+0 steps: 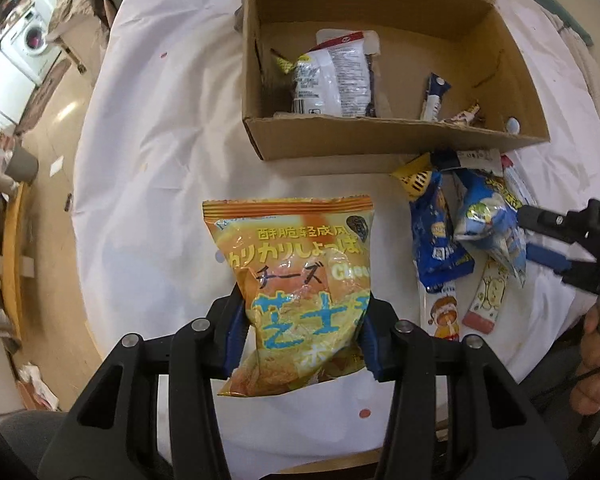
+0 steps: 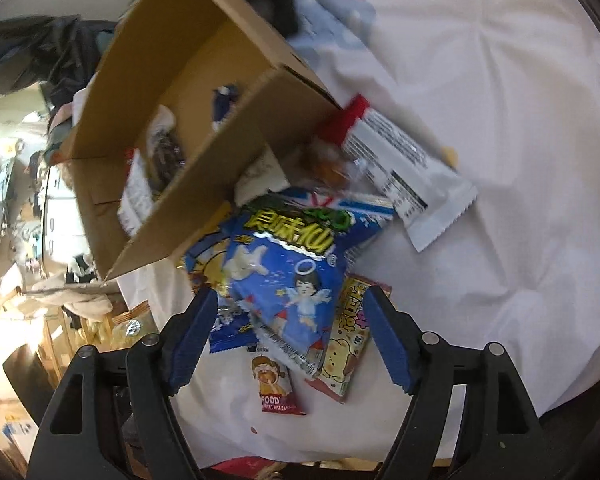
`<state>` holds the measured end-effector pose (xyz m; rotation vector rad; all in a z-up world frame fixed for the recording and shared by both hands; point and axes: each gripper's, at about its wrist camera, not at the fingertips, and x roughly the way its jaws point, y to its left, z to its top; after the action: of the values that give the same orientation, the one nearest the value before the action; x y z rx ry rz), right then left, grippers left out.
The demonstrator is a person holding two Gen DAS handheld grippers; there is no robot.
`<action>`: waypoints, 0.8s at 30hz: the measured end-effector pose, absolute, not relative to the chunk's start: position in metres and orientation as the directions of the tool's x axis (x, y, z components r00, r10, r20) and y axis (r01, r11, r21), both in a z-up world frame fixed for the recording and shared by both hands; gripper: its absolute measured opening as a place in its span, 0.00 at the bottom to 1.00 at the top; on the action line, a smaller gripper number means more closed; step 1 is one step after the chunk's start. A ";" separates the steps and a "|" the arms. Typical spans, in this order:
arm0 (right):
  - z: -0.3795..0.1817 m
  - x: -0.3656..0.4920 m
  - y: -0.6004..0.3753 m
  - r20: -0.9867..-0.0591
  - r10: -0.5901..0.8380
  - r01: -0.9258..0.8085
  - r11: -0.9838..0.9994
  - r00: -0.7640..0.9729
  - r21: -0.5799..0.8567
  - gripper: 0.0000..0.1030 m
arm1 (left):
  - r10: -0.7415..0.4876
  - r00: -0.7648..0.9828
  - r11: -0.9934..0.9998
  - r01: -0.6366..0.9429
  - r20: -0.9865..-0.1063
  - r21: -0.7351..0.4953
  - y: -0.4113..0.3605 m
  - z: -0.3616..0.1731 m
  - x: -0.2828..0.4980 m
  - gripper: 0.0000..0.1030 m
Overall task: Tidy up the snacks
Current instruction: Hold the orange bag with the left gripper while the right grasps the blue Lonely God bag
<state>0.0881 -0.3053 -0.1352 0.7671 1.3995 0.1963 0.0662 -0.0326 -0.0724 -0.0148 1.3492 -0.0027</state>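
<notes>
- Orange crinkly foil cheese-snack bag [image 1: 296, 280]: pinched low on its body between the blue pads of the left tool [image 1: 302, 334], hanging clear above the white-cloth-covered surface [image 1: 160, 160], at about 7 o'clock from the open brown cardboard box [image 1: 380, 140].
- Best carried toward 1 o'clock, over the near box wall, and let go only once fully above the box floor; judged sound to keep the squeeze light, since the puffed bag looks crushable and slippery.
- Free floor seems to lie mid-box, between the white printed packet [image 1: 332, 76] at 10 o'clock inside and the small dark-blue stick packet [image 1: 434, 96] at 3 o'clock.
- Blue glossy rice-cracker bag with an angel figure [image 2: 284, 272]: on top of the loose pile just outside the box, lying between the spread pads of the right tool [image 2: 290, 336], which stands open and grips nothing.
- Worth closing across the bag's middle alone, clear of the yellow cartoon-dog sachet [image 2: 346, 354] at 4 o'clock and the small red-and-white rice-cake packet [image 2: 274, 384] at 6 o'clock.
- Possible clash: both tools heading for the same box opening; better taken in turn.
</notes>
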 end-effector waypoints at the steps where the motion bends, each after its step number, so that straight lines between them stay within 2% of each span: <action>1: -0.139 0.089 -0.304 -0.811 0.553 0.325 0.744 0.190 0.584 0.78 | -0.021 0.215 1.000 -0.014 -0.976 -0.025 -0.026 -0.077 0.065 0.42; 6: -0.152 0.098 -0.294 -0.825 0.541 0.356 0.747 0.166 0.561 0.79 | -0.089 0.185 0.995 -0.031 -0.979 -0.096 -0.022 -0.083 0.066 0.42; 16: -0.163 0.116 -0.268 -0.864 0.487 0.323 0.804 0.124 0.500 0.84 | -0.107 0.201 0.990 -0.066 -0.974 -0.122 -0.010 -0.079 0.066 0.42; 19: -0.162 0.117 -0.261 -0.883 0.456 0.274 0.840 0.110 0.468 0.78 | -0.108 0.203 0.990 -0.067 -0.973 -0.124 -0.011 -0.079 0.067 0.42; 21: -0.161 0.119 -0.255 -0.886 0.452 0.246 0.852 0.100 0.462 0.60 | -0.109 0.206 0.990 -0.061 -0.972 -0.124 -0.013 -0.078 0.066 0.42; 24: -0.163 0.118 -0.253 -0.865 0.495 0.238 0.833 0.084 0.500 0.54 | -0.104 0.217 0.992 -0.048 -0.971 -0.117 -0.016 -0.077 0.064 0.42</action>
<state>0.1177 -0.2534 -0.1633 0.6128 1.5023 0.2112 0.0645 -0.0161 -0.0768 -0.1313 1.3528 -0.0388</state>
